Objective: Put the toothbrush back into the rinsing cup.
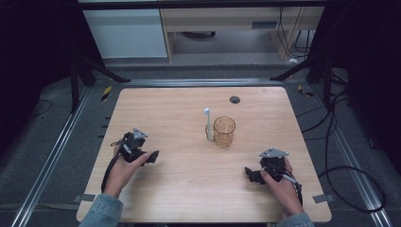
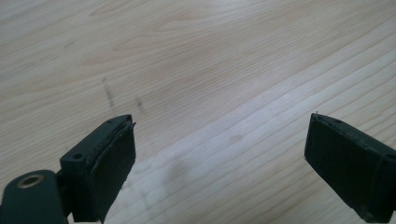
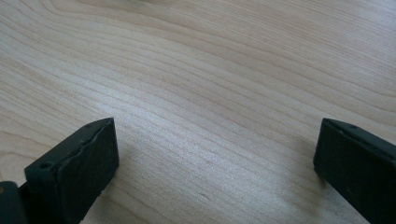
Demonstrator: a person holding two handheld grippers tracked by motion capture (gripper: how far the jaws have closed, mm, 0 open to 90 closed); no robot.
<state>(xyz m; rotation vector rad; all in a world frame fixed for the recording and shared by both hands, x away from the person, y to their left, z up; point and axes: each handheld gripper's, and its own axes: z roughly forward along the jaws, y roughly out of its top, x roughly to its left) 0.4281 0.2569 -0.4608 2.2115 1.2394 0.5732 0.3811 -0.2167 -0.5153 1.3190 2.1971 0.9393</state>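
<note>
We see the cup [image 1: 224,131] near the table [image 1: 179,189] middle, with a toothbrush [image 1: 207,124] upright, touching its left side. Left of the cup our left gripper [image 1: 150,157] has jaws apart, empty; right of it the right gripper [image 1: 250,174] too

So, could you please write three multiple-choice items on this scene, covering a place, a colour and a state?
1. Where does the white toothbrush stand? A in the cup; B upright just left of the cup; C flat by the table edge.
2. What colour is the clear ribbed plastic cup? A amber; B blue; C green.
3. How stand the jaws of the left gripper and right gripper? A both shut; B one shut; C both open.

Key: B, it rises beside the cup; A, its wall is amber; C, bare wooden table shows between each pair.
</note>
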